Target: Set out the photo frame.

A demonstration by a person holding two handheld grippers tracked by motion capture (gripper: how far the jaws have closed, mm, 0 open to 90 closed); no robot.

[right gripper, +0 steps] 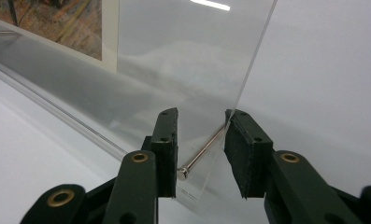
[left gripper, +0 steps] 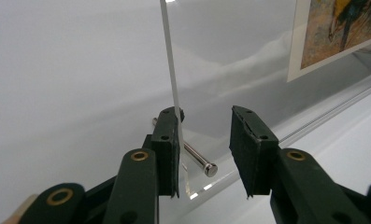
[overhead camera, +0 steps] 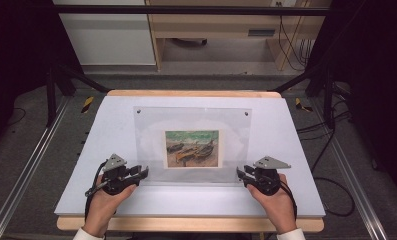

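Bracketing unlabelled acrylic frame (overhead camera: 192, 145); grippers

A clear acrylic frame (overhead camera: 192, 145) holding a small painted print (overhead camera: 193, 148) stands in the middle of a white-covered table (overhead camera: 116, 125), with two small studs at its far corners. The left gripper (overhead camera: 142, 172) sits at the frame's near left corner and the right gripper (overhead camera: 241, 174) at its near right corner. Each is held in a hand coming in from the near edge.

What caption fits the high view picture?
Two hand-held grippers, left and right, flank a clear acrylic frame showing a boat painting.
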